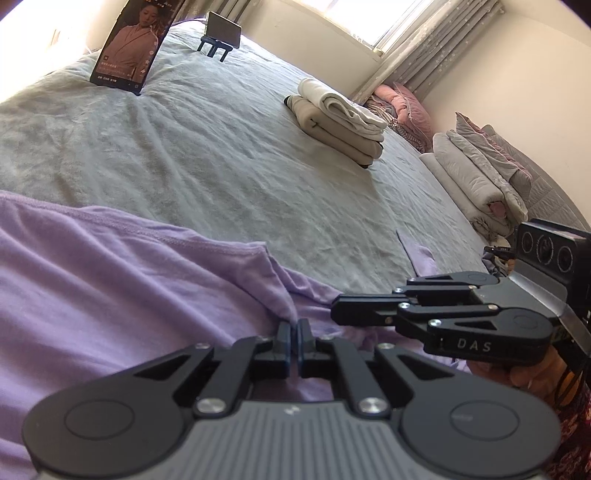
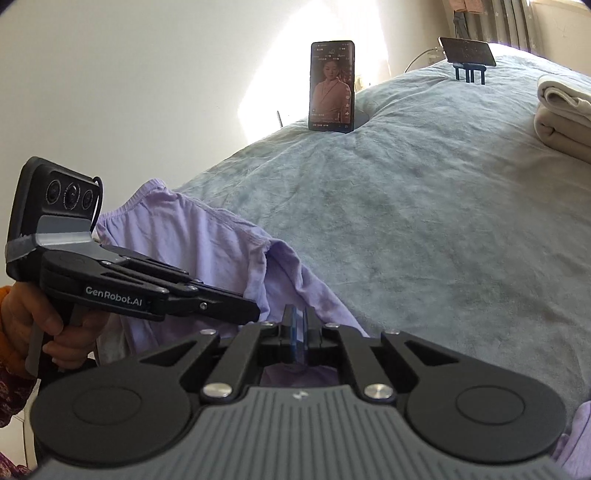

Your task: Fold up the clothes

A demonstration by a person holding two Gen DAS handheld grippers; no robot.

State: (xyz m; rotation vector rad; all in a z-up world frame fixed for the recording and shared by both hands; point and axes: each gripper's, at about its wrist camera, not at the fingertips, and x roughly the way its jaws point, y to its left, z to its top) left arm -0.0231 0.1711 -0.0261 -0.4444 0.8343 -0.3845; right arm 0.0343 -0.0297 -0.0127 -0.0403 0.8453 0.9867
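Observation:
A lilac garment (image 1: 110,280) lies at the near edge of the grey-green bed cover (image 1: 221,155); it also shows in the right wrist view (image 2: 207,251). My left gripper (image 1: 294,326) is shut on a bunched fold of the lilac garment and lifts it a little. My right gripper (image 2: 295,314) is shut on the same lilac garment close beside it. Each gripper shows in the other's view: the right one (image 1: 338,312) from the right, the left one (image 2: 255,308) from the left, tips nearly touching.
A stack of folded cream clothes (image 1: 340,118) sits farther back on the bed. A phone (image 1: 129,48) stands upright at the far edge, a second phone on a stand (image 1: 221,33) behind it. Rolled quilts and pillows (image 1: 480,173) line the right wall.

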